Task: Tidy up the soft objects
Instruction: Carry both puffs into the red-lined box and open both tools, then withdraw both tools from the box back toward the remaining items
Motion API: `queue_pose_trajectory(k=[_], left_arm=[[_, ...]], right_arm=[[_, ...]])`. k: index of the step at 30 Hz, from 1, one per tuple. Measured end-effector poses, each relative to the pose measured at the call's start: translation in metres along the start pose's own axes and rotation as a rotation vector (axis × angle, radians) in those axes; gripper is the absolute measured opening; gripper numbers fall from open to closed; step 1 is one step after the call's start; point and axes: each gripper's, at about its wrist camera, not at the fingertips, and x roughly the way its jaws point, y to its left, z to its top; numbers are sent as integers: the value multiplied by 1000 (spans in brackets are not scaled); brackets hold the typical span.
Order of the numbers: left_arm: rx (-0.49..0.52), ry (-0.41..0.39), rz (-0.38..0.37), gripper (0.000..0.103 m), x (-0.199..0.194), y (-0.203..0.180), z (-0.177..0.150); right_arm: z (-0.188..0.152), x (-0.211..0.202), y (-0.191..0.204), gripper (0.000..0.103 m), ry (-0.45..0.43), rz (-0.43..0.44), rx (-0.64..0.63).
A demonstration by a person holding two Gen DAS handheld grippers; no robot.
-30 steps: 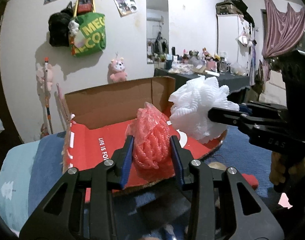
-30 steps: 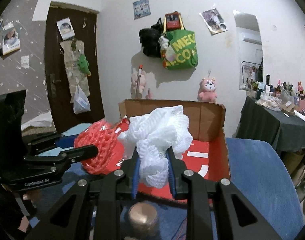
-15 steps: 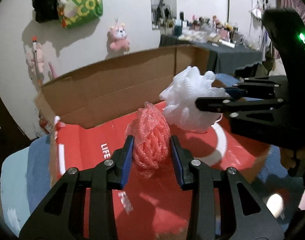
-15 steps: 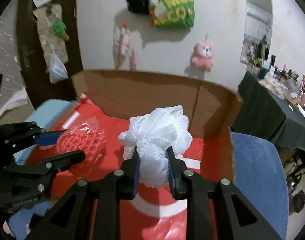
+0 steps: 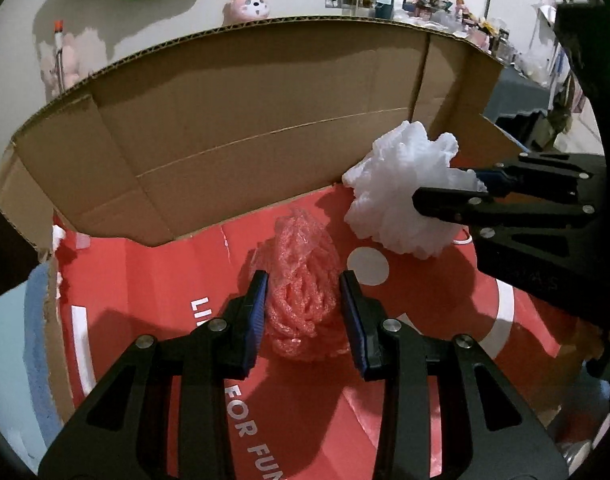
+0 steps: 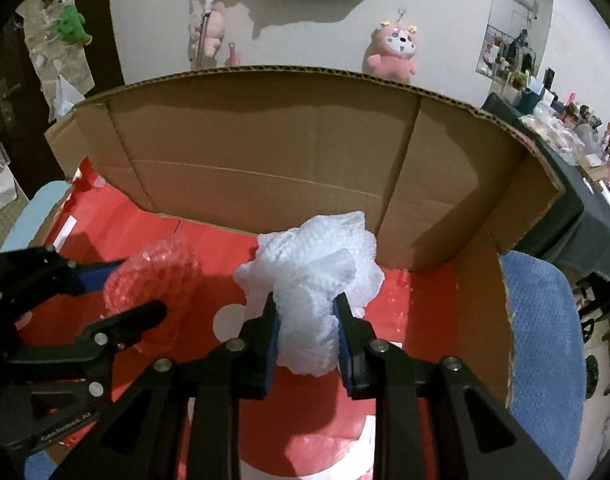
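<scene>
Hovering low inside the red-floored cardboard box (image 5: 233, 120), the left claw (image 5: 303, 312) grips a pink mesh puff (image 5: 303, 292); the right claw (image 6: 307, 340), beside it, clamps a white mesh puff (image 6: 317, 276).

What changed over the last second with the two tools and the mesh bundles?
Both tools moved forward and down into the cardboard box. The left tool looks slightly wider around the pink mesh bundle. The right tool still grips the white mesh bundle.
</scene>
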Motion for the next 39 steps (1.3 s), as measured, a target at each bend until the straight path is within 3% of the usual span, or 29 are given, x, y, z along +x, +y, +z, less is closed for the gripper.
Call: queue_pose_trajectory(k=[6, 9, 11, 15, 17, 25, 30, 34, 39], left_arm=[[18, 3, 13, 38, 3, -1, 0], [33, 8, 17, 45, 4, -3, 2], [47, 14, 30, 57, 4, -6, 1], [54, 2, 36, 60, 3, -10, 4], [52, -1, 40, 70, 1, -10, 4], [24, -24, 28, 75, -13, -3, 2], [-8, -56, 10, 76, -32, -1, 2], [-47, -101, 9, 88, -58, 3, -2], [-71, -188, -7, 91, -103, -6, -14]], right_arm=[[3, 2, -4, 34, 18, 15, 9], [3, 2, -4, 39, 21, 18, 12], [3, 3, -4, 40, 28, 20, 13], [4, 3, -4, 49, 30, 18, 9], [4, 2, -5, 52, 34, 23, 17], [6, 0, -12, 71, 28, 30, 34], [7, -12, -13, 79, 7, 30, 47], [8, -33, -11, 82, -29, 21, 40], [6, -76, -9, 93, -100, 27, 44]])
